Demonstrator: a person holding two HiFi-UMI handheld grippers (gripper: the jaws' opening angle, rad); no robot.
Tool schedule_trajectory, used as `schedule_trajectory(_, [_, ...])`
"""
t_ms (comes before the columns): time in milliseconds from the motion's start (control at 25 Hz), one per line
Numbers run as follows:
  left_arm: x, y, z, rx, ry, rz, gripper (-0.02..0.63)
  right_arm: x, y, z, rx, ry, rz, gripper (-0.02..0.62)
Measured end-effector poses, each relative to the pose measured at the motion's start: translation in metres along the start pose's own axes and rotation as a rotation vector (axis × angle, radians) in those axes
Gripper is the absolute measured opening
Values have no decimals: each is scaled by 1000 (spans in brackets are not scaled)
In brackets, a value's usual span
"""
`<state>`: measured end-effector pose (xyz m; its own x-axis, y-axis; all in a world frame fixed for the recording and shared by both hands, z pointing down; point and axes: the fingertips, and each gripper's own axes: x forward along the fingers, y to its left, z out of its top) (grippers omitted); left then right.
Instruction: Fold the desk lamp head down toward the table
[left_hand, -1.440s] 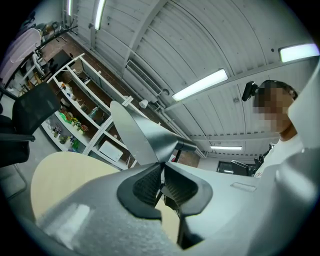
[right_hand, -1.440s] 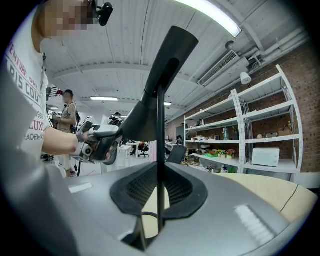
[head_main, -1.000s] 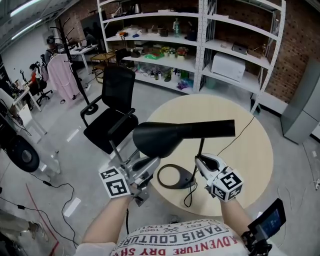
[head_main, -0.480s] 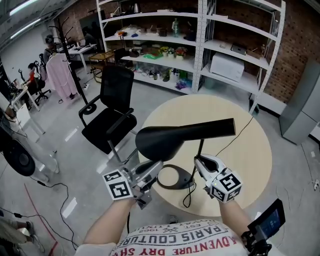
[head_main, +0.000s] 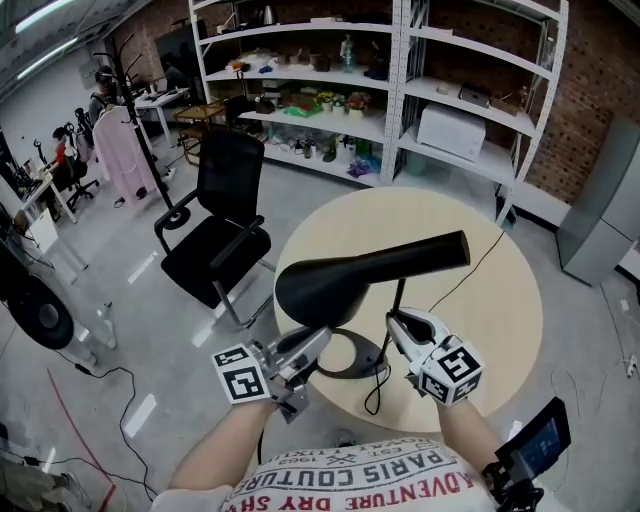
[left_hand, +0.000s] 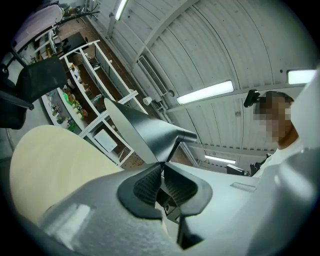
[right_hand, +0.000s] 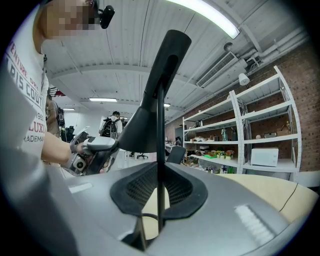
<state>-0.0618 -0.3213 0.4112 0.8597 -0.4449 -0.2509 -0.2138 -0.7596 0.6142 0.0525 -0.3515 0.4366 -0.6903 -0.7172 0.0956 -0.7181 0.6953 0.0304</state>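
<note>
A black desk lamp stands on the round beige table (head_main: 485, 320). Its ring base (head_main: 348, 362) lies near the front edge, and its thin stem (head_main: 400, 295) rises to a long head (head_main: 350, 275) that lies nearly level, wide end to the left. My left gripper (head_main: 318, 340) is shut on the lower rim of that wide end; in the left gripper view the lamp head (left_hand: 142, 132) runs down into the closed pads of the left gripper (left_hand: 161, 167). My right gripper (head_main: 393, 322) is shut on the stem, and the stem (right_hand: 160, 125) passes upright between its pads.
A black cable (head_main: 375, 395) trails from the base over the table's front edge, and another runs toward the back right. A black office chair (head_main: 215, 240) stands left of the table. White shelving (head_main: 400, 90) fills the back wall. A person's arms and printed shirt show at the bottom.
My left gripper has moved slightly down and to the right with the lamp head's wide end, which now sits a little lower. The right gripper has stayed on the stem.
</note>
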Motion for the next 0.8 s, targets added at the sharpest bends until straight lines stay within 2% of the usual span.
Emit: schedule_trajectory(800, [6, -1, -20, -67, 14, -31, 20, 2, 4, 1, 5, 1, 2, 40])
